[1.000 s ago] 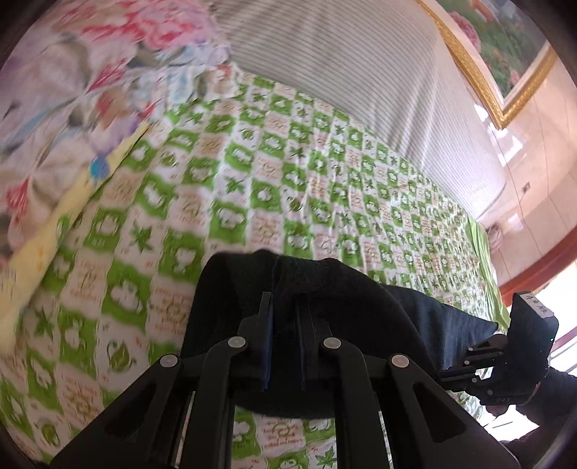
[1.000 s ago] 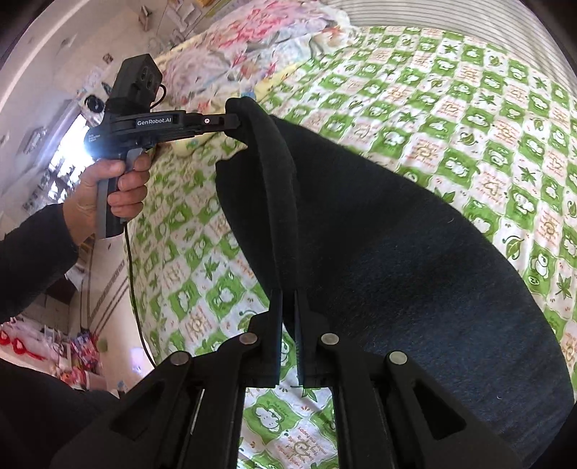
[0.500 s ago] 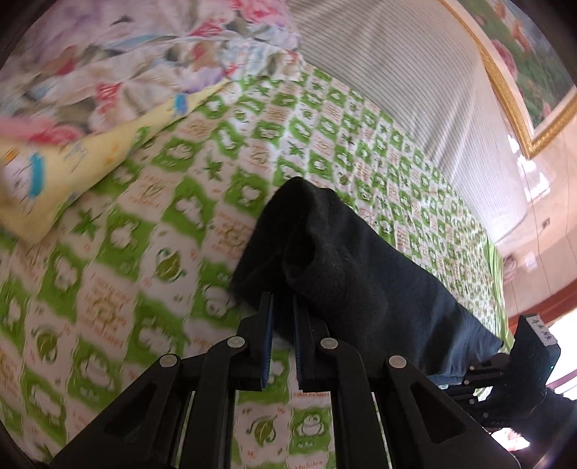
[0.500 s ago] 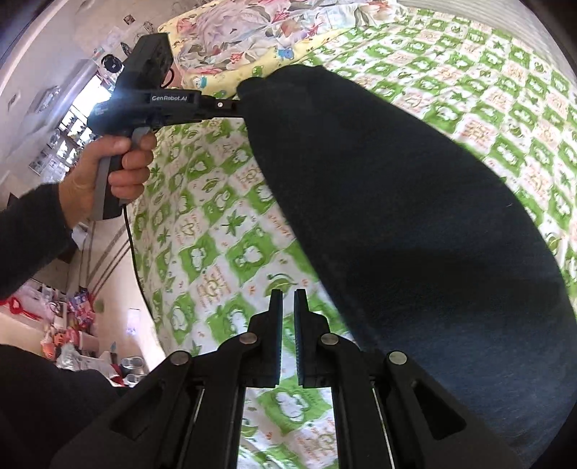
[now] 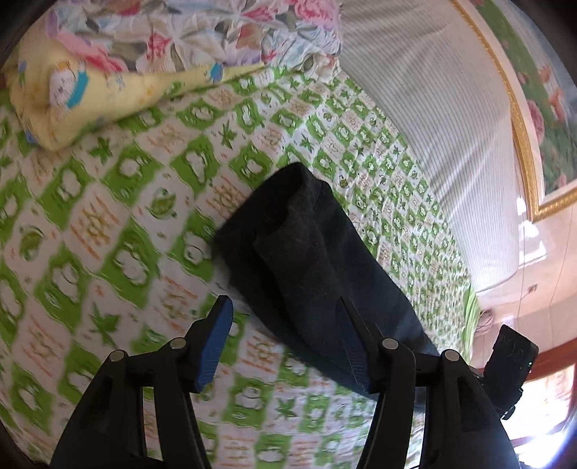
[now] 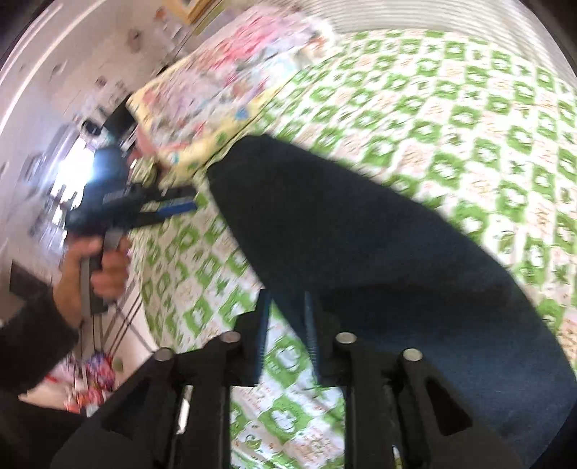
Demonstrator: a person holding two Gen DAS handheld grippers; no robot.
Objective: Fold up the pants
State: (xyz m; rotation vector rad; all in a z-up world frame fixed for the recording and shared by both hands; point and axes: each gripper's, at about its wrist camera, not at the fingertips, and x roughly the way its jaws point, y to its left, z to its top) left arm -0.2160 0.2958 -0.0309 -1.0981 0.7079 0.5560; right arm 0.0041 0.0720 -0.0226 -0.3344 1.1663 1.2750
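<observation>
The dark pants (image 5: pixel 306 252) lie folded in a long strip on the green-and-white checked bed sheet (image 5: pixel 108 216). My left gripper (image 5: pixel 283 301) hovers over their near end. Its jaws are opening wide, with the fold's edge between them and the pads off the cloth. In the right wrist view, which is blurred, the pants (image 6: pixel 360 234) spread across the sheet. My right gripper (image 6: pixel 286 299) is at their near edge, jaws opening a little, with the edge of the cloth loose in the gap. The left gripper (image 6: pixel 169 207) shows there too, held by a hand (image 6: pixel 104 267) beside the far corner of the pants.
A floral quilt (image 5: pixel 198 32) and a yellow cartoon-print blanket (image 5: pixel 72 93) are piled at the head of the bed. A striped surface (image 5: pixel 432 108) and a gold-framed picture (image 5: pixel 523 108) lie behind the bed. Coloured clutter (image 6: pixel 93 371) sits on the floor beside the bed.
Both grippers held the pants shut and carried the fold down onto the sheet. Now both jaws have parted and the cloth lies released on the bed.
</observation>
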